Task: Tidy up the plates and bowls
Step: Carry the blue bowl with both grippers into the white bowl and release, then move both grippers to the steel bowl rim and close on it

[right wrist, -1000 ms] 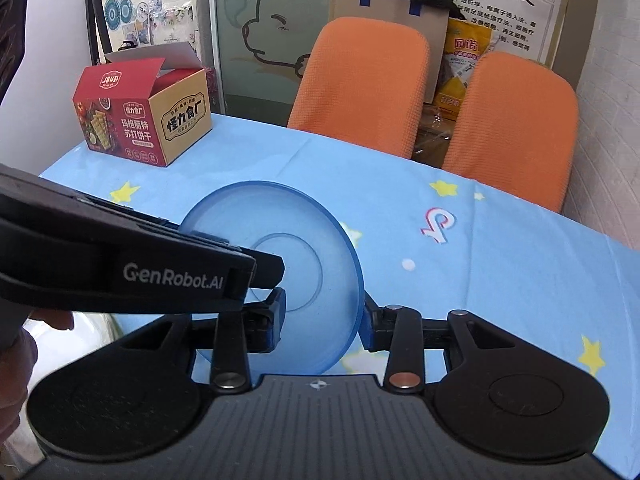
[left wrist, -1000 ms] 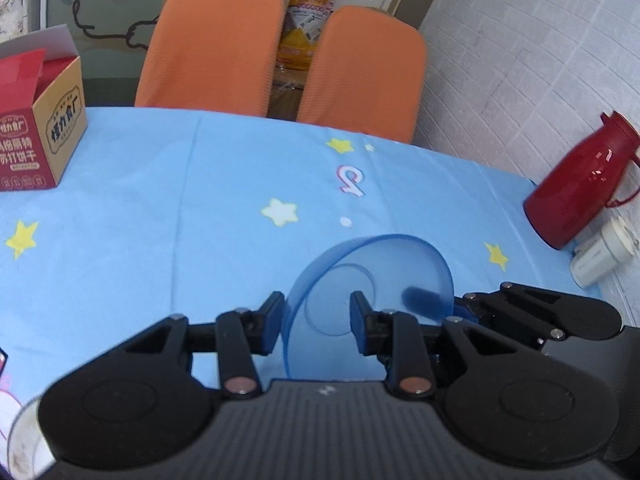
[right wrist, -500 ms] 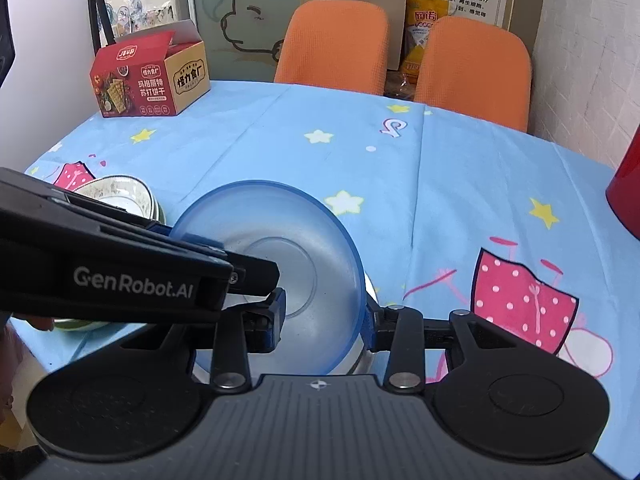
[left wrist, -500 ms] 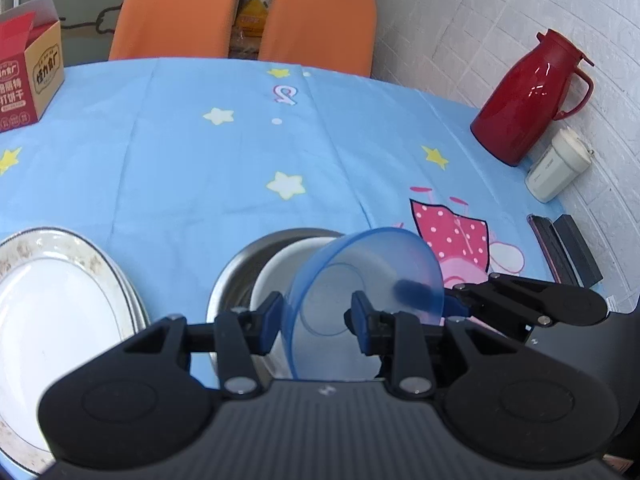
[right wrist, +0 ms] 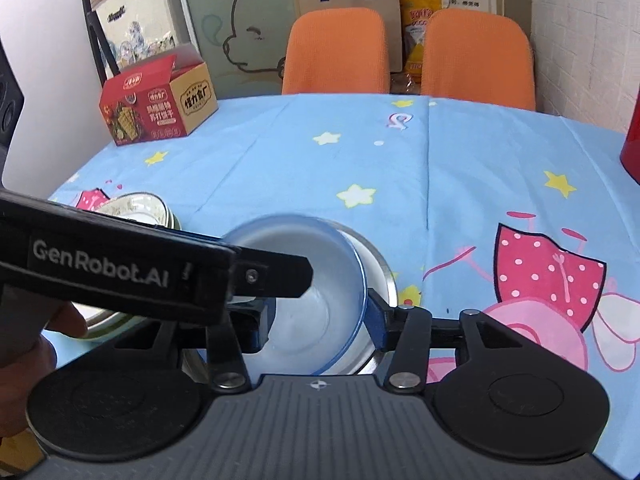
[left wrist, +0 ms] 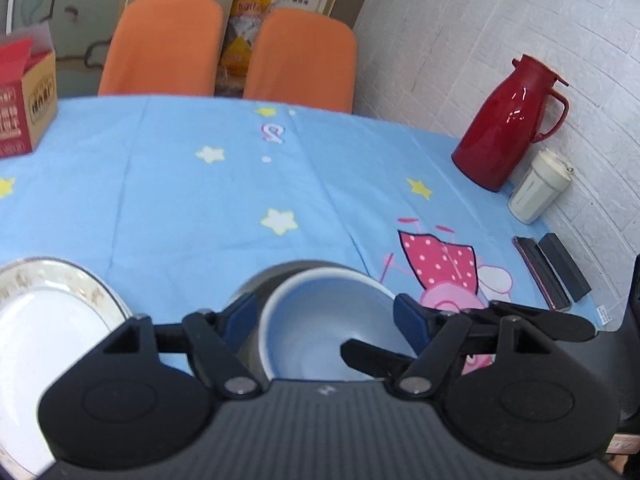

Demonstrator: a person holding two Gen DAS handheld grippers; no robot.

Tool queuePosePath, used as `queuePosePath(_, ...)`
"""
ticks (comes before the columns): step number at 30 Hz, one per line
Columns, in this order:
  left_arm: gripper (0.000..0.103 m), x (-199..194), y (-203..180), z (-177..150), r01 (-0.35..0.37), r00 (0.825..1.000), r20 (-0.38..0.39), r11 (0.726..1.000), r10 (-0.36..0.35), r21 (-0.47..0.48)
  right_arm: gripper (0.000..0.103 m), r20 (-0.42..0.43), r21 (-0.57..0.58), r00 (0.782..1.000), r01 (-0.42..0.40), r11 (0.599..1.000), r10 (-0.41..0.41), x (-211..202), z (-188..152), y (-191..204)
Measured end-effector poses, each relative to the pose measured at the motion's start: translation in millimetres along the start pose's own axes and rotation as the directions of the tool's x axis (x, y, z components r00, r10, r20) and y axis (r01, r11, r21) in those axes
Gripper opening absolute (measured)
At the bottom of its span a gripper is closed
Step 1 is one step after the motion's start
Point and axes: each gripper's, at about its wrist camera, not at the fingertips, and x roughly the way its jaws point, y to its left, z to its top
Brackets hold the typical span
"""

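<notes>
From the left wrist view, a white plate (left wrist: 44, 344) with a speckled rim lies flat at my far left on the blue tablecloth (left wrist: 168, 200). Next to it, in the middle, the blue bowl (left wrist: 332, 320) sits mouth up, nested in a white bowl (left wrist: 280, 300) that itself rests in a steel one (left wrist: 256, 280); being round, it has no long axis to speak of. My left gripper (left wrist: 326, 320) is letting go: its jaws are opening, the blue pads stand clear on either side of the bowl's rim, and nothing is pressed between them. The tip of my right gripper (right wrist: 320, 316) reaches in over the bowl from the right. Further right, by the wall, stand a red jug (left wrist: 504, 124) and a cream cup (left wrist: 538, 188). In the right wrist view the left gripper's arm crosses from the left over the bowl; beyond it a stack of patterned bowls (right wrist: 140, 208) sits near the table edge. My right jaws are opening too, with the bowl between them; its right pad is just beside the rim, and I cannot tell if it touches.
</notes>
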Motion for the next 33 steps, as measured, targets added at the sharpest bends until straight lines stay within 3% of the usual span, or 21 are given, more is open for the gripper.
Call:
queuePosePath(2, 0.087, -11.1, 0.4, 1.6, -0.025, 0.998, 0.055, 1.000, 0.024, 0.009, 0.103, 0.040, 0.018, 0.999, 0.001, 1.000, -0.002, -8.4, -1.6, 0.0)
queuePosePath(7, 0.094, -34.2, 6.5, 0.8, -0.061, 0.985, 0.161, 0.998, 0.064, -0.024, 0.103, 0.182, 0.037, 0.977, 0.107, 0.994, -0.112, -36.8, -13.9, 4.9)
queuePosePath(12, 0.095, -36.3, 3.3, -12.1, -0.145, 0.970, 0.193, 0.989, 0.150, -0.038, 0.103, 0.267, 0.165, 0.947, 0.137, 0.977, -0.178, -51.7, -37.0, -0.3)
queuePosePath(18, 0.095, -17.0, 3.8, -20.2, -0.172, 0.975, 0.138, 0.985, 0.171, -0.005, 0.103, 0.212, 0.193, 0.958, 0.153, 0.969, -0.193, -35.7, -44.7, -11.7)
queuePosePath(33, 0.095, 23.7, 10.8, -19.8, -0.207, 0.978, 0.034, 0.978, 0.206, 0.026, 0.103, 0.135, 0.209, 0.981, 0.109, 0.972, -0.140, 0.7, -38.9, -19.4)
